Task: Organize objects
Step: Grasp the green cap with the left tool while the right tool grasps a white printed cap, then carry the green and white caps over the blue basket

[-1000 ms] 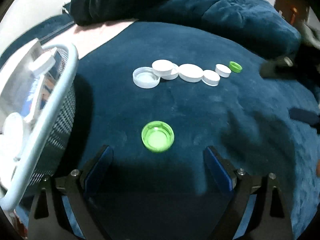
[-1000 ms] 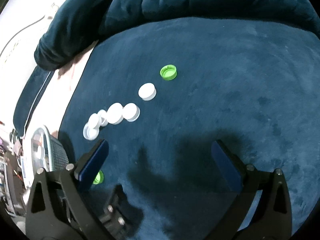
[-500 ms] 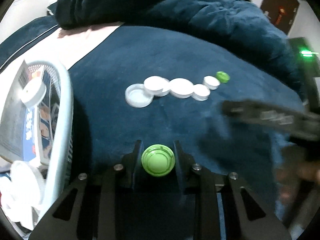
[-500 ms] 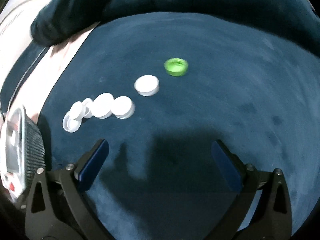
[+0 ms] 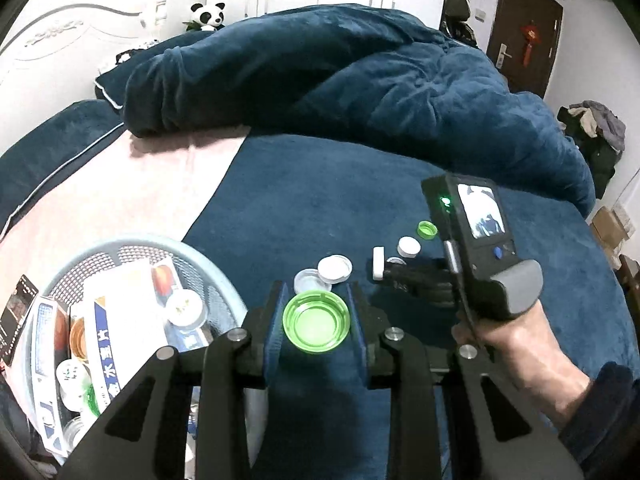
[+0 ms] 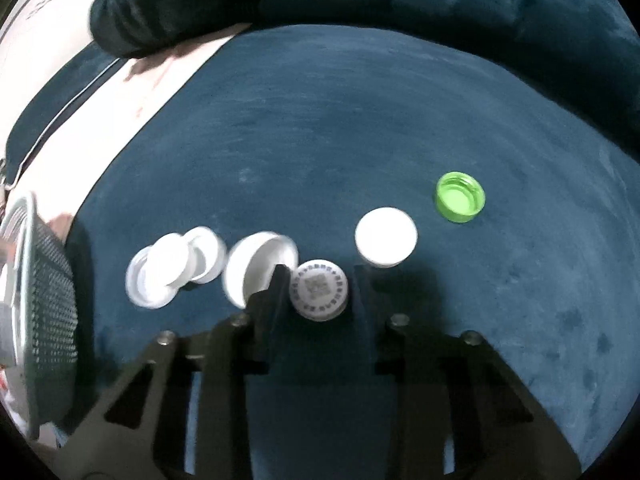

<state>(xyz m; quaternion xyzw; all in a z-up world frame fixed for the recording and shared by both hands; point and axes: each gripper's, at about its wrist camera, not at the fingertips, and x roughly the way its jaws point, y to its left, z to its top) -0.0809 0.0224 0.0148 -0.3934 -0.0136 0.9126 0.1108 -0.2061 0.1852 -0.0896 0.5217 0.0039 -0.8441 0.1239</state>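
Pick-up step, both sides. Large green cap (image 5: 315, 322) is clamped by the left gripper (image 5: 316, 322), just right of the basket (image 5: 224, 276). White printed cap (image 6: 319, 294) is pinched by the right gripper (image 6: 319, 294) (jaws closed), further right of the basket. Next, probably: caps to be carried over the basket rim, then released.

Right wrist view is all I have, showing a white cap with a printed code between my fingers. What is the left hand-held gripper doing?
Observer: The left hand-held gripper is shut on a large green cap, open side up.
Operator: Is anything in the basket?
Observer: The light blue basket holds boxes and small tubs.
Operator: How does my cap look from there?
Observer: The white cap shows edge-on at the tip of the right hand-held gripper.
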